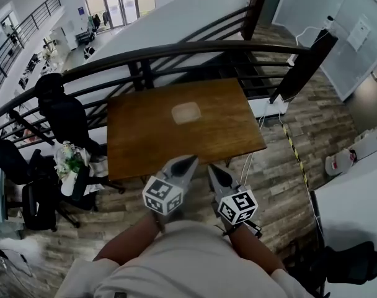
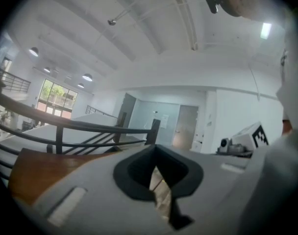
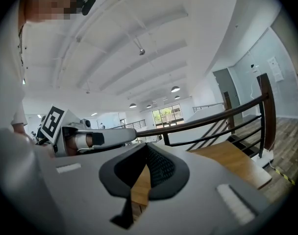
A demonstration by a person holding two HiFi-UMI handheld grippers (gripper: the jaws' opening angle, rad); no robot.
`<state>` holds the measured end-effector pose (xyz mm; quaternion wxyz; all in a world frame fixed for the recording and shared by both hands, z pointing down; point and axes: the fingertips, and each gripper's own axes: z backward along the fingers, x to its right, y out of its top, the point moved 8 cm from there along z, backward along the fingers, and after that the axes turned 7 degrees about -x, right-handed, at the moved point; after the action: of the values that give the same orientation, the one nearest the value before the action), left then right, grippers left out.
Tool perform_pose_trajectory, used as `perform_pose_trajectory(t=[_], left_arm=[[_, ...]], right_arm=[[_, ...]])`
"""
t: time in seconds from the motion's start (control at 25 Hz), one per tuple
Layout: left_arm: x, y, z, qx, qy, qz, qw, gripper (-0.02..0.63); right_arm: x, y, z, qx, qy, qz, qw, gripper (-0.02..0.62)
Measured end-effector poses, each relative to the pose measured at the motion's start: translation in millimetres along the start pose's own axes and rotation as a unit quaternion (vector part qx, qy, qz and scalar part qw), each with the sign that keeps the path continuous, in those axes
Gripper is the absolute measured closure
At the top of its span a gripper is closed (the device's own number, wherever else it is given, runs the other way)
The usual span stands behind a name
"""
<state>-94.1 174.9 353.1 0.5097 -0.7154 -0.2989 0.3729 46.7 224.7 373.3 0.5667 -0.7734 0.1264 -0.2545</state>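
- Two tools are held close in front of the person's body, side by side and just apart. In the head view their tips reach the near edge of the table (image 1: pixel 145 135).
- On the person's left, the left tool (image 1: pixel 190 160) has its two dark pads drawn together to a thin slit, as its own view shows. Only floor shows through the slit, and it has hold of nothing.
- Beside it, the right tool (image 1: pixel 212 168) is likewise closed down to a narrow slit. A strip of brown wood shows through it, and nothing is gripped.
- Each tool carries a marker cube at its near end, over the person's forearms: the left cube (image 1: pixel 162 195) and the right cube (image 1: pixel 238 205).
- One pale pad (image 1: pixel 186 112) lies flat on the table, about midway across and a little toward the far side. It is well apart from both tools and neither touches it. What it is made of cannot be told.
- Along the far side of the table runs a dark curved railing (image 1: pixel 176 51), which carries on round to the left.
- Several black office chairs (image 1: pixel 61 113) stand left of the table on the plank floor (image 1: pixel 281 166).
- To the right of the table, a yellow-and-black strip (image 1: pixel 295 149) runs along the floor, and a white surface (image 1: pixel 356 197) sits at the near right.
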Motion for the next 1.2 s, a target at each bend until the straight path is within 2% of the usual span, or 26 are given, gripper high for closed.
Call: perform_pose_trajectory(t=[0.44, 0.68, 0.92, 1.2], left_arm=[[-94, 3, 12, -0.003, 0.012, 0.013, 0.9998, 0.603], [-128, 10, 10, 0.001, 0.045, 0.019, 0.9988, 0.603], [-157, 18, -8, 0.005, 0.08, 0.028, 0.9964, 0.603], [-183, 28, -72, 0.005, 0.104, 0.045, 0.9936, 0.603]], right_arm=[[-9, 15, -92, -0.01, 0.007, 0.009, 1.0, 0.591], [2, 27, -133, -0.02, 0.04, 0.014, 0.999, 0.591], [29, 41, -174, -0.032, 0.075, 0.016, 0.997, 0.591], [95, 58, -205, -0.044, 0.1, 0.018, 0.994, 0.591]])
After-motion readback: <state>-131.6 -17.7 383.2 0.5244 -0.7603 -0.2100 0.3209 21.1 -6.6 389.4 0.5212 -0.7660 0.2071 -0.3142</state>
